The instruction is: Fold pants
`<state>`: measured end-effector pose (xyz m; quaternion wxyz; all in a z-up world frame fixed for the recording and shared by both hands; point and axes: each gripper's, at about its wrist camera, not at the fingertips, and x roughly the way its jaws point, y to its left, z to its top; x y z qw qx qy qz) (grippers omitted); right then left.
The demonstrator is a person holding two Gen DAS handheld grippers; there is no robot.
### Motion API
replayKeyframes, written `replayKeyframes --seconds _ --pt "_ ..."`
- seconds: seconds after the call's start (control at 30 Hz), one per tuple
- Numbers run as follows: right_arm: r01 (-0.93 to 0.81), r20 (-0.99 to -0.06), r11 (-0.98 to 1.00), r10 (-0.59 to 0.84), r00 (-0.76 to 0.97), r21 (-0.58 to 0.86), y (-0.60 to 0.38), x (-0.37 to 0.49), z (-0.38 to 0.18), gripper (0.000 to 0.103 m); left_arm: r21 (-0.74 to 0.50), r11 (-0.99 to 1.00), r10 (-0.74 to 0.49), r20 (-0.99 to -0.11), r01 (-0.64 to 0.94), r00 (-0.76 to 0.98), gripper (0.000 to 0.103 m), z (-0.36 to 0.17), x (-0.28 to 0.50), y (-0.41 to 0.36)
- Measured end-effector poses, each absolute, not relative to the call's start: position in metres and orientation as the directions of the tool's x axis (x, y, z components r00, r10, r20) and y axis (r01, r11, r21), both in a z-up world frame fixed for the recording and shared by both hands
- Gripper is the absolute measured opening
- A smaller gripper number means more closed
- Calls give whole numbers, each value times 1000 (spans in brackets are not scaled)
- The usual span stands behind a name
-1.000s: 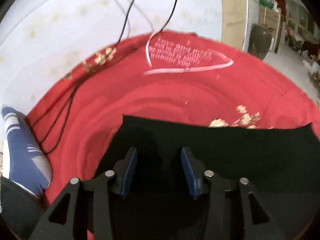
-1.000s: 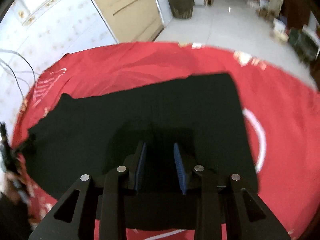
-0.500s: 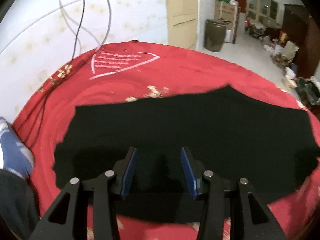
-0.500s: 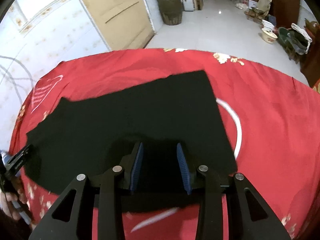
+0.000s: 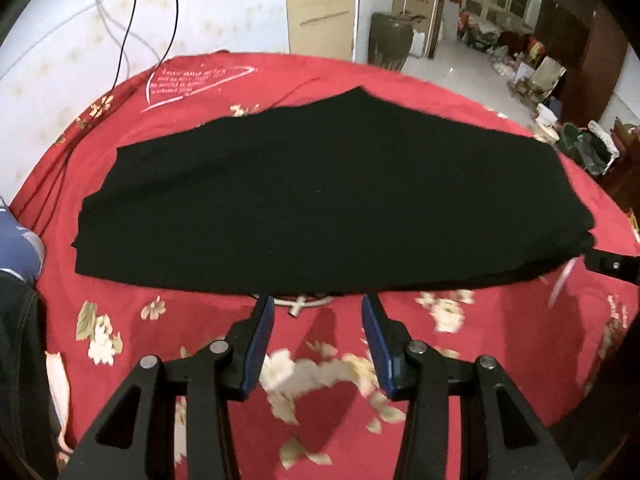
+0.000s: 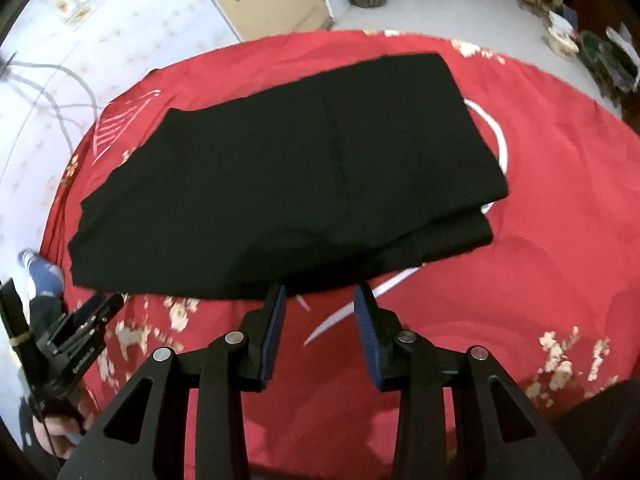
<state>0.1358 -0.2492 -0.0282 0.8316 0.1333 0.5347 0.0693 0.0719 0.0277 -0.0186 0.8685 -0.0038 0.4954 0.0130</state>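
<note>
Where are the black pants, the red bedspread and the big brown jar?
black pants (image 5: pixel 320 200), left wrist view, middle of cloth
red bedspread (image 6: pixel 540 280), right wrist view, bare part
brown jar (image 5: pixel 390 40), left wrist view, its body

There is one pair of black pants (image 5: pixel 320 200), one red floral bedspread (image 5: pixel 500 344), two black grippers, the left gripper (image 5: pixel 318 312) and right gripper (image 6: pixel 319 300), two dangling wall cables (image 5: pixel 152 20), and one dark jar (image 5: pixel 390 42).

From my left gripper (image 5: pixel 318 306), open red cloth (image 5: pixel 200 340) lies ahead up to the black pants (image 5: pixel 320 200). My right gripper (image 6: pixel 320 294) has bare cloth to its right. Cables (image 5: pixel 60 168) cross the cloth's far left edge.
</note>
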Motion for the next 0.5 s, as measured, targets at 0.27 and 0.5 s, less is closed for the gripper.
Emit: replayKeyframes --seconds 0.27,0.5 --pt "-41 -826 955 274 492 293 -245 107 -14 40 -39 998 -7 -845 -48 534 48 -6 32 18" --pt "-103 -797 954 292 529 282 -230 86 -4 47 -46 996 6 -835 -82 550 48 0 15 22"
